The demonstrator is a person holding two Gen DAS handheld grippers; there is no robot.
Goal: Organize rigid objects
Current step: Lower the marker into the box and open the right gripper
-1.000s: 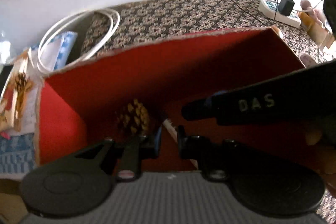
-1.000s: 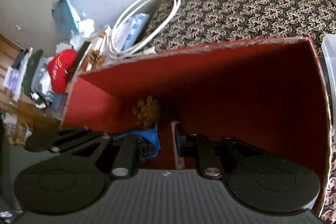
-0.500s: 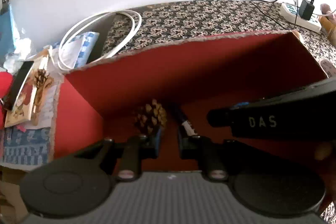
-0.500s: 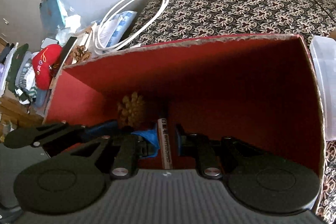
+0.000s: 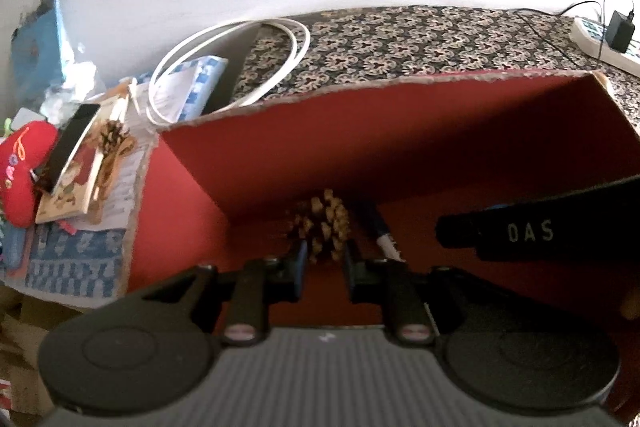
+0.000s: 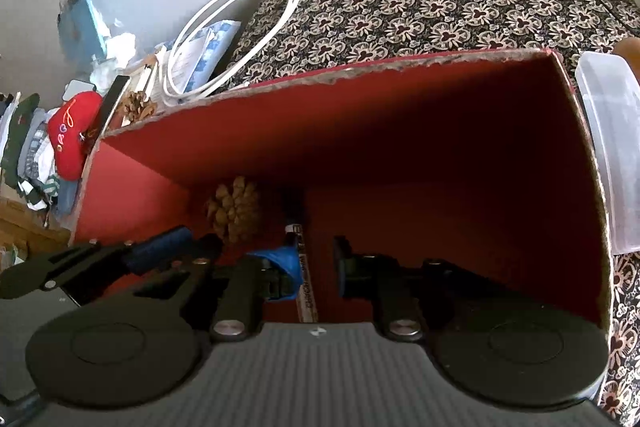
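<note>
Since both tools reach into the red box (image 6: 400, 115), I list: pine cone (image 6: 236, 211) and marker (image 6: 300, 267) on its floor, touching. My left gripper (image 5: 324, 263), just opening, holds nothing; right gripper (image 6: 316, 267) stands parted over the marker, unpinched. Patterned cloth (image 6: 440, 7), white cable (image 6: 224, 43), clutter beside a pale wall.

- One red cardboard box (image 6: 400, 131) is sitting open on the patterned cloth (image 6: 460, 3).
- Two pine cones are showing: one (image 6: 236, 211) lying inside the box, one (image 6: 138, 105) resting outside (among the clutter).
- One whiteboard marker (image 6: 302, 267) is lying on the box floor.
- One coiled white cable (image 5: 224, 67) is lying behind.
- One red heart cushion (image 5: 24, 171) is sitting left.
</note>
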